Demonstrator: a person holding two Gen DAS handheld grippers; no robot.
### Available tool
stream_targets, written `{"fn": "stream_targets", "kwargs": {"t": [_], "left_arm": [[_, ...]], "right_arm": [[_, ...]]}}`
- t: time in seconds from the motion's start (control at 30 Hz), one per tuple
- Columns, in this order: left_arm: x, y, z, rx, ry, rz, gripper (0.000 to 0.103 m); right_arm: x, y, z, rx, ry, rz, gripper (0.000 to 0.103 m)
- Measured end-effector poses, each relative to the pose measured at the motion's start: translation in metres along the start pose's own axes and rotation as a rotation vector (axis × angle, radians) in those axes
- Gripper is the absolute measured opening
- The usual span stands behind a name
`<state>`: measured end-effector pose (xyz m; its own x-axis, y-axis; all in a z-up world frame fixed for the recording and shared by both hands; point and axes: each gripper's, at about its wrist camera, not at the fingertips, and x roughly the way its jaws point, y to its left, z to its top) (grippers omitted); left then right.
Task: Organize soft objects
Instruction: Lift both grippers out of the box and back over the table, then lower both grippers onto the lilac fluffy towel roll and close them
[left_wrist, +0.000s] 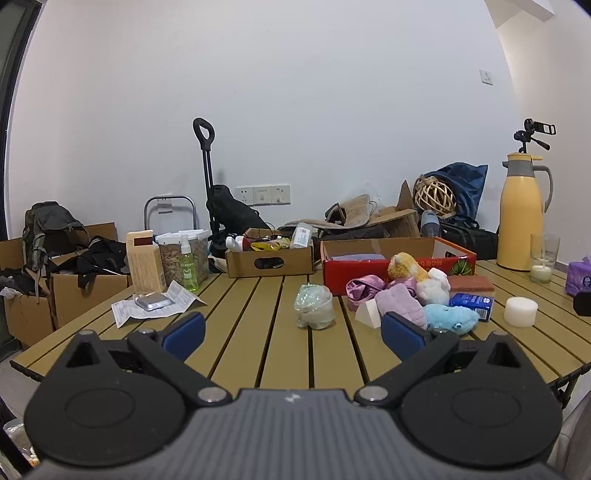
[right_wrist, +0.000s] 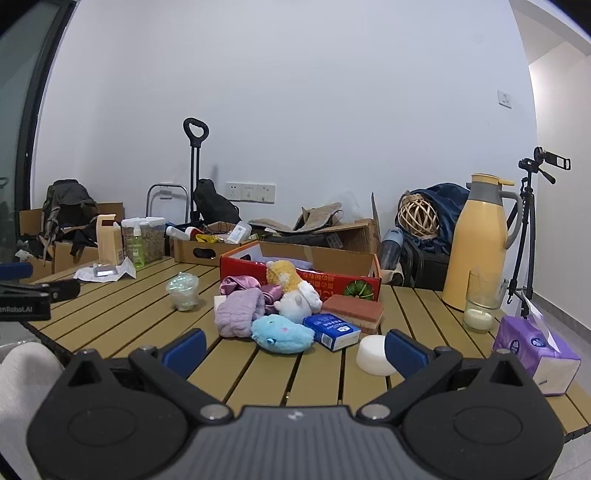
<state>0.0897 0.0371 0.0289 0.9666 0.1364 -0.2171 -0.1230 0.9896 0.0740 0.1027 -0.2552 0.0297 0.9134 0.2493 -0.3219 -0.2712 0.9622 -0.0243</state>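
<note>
Both hand-held grippers, left (left_wrist: 291, 328) and right (right_wrist: 295, 349), hover spread wide and empty over the near counter (right_wrist: 258, 373). Just ahead sits the soft pile: blue plush (right_wrist: 282, 334), lilac cloth (right_wrist: 238, 312), white-yellow toy (right_wrist: 295, 295). Behind them, touching the pile, the red box (right_wrist: 332, 282) waits open.

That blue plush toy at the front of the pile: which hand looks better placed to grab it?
Probably the right. The blue plush toy lies almost centred ahead of the right gripper, jaws wide open. From the left gripper, also open, it sits off to the right.
</note>
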Motion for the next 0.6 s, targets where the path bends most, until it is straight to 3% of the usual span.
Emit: {"fn": "stream_targets", "kwargs": {"t": [0.27,0.6], "left_arm": [[0.026,-0.008,-0.008,-0.009,0.054,-0.016,0.103],[0.105,-0.010,0.002,-0.077,0.154,-0.055,0.103]], "right_arm": [[0.025,0.000,-0.005,0.047,0.036,0.011,0.100],[0.084,-0.002,-0.001,0.084,0.103,0.074,0.061]]}}
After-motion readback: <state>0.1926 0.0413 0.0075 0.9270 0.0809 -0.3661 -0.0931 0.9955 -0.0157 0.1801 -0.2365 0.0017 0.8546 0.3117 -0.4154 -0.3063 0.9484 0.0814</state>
